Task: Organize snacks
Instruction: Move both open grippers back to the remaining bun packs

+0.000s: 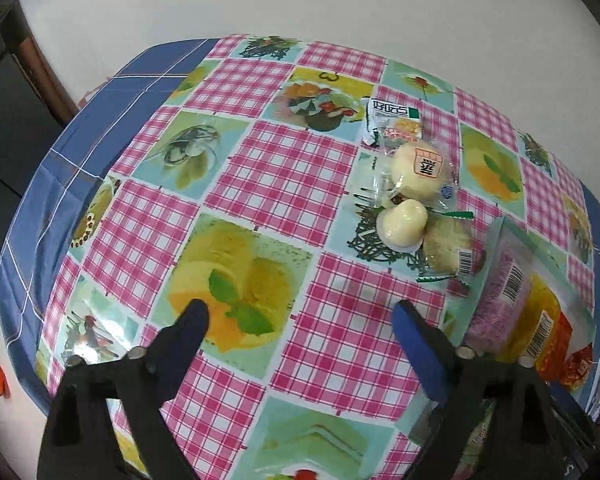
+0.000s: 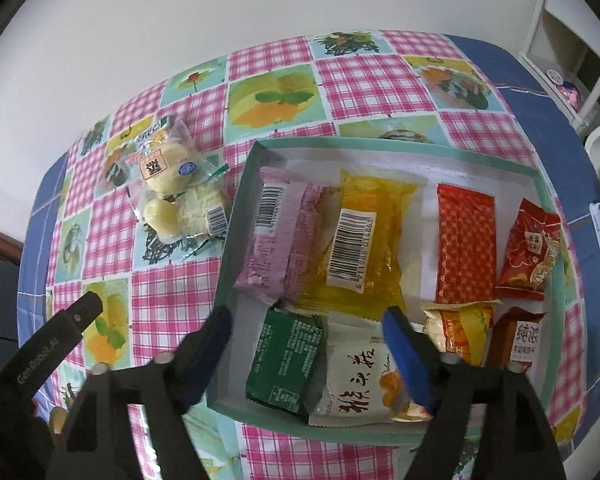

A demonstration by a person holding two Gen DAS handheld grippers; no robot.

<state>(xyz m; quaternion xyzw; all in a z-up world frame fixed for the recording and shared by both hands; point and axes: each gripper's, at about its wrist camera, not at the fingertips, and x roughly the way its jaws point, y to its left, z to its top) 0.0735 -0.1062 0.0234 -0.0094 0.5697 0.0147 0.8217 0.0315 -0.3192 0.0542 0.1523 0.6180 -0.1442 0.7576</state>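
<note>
Landmark: the mint-green box [image 2: 380,146] on the checked tablecloth [image 2: 168,292].

Left of the box, a small pile of clear-wrapped pale buns [image 2: 168,184] is seen lying on the cloth, near the box's left wall but apart from it; the same pile [image 1: 418,184] shows in the left wrist view.

Left gripper [image 1: 300,320] is held over bare cloth left of the box, jaws spread wide, nothing between them.

Inside the box, far row, left to right: pink packet [image 2: 276,236], yellow packet [image 2: 360,240], orange-red patterned packet [image 2: 466,244], small red pouch [image 2: 530,248]. Near row: green packet [image 2: 286,364], white packet with black script [image 2: 352,384], orange-and-cream packet [image 2: 460,332], brown packet [image 2: 518,340].

Right gripper [image 2: 306,320] is held above the box's near-left part, jaws apart, nothing clamped; green and white packets are seen between the fingers, untouched.
</note>
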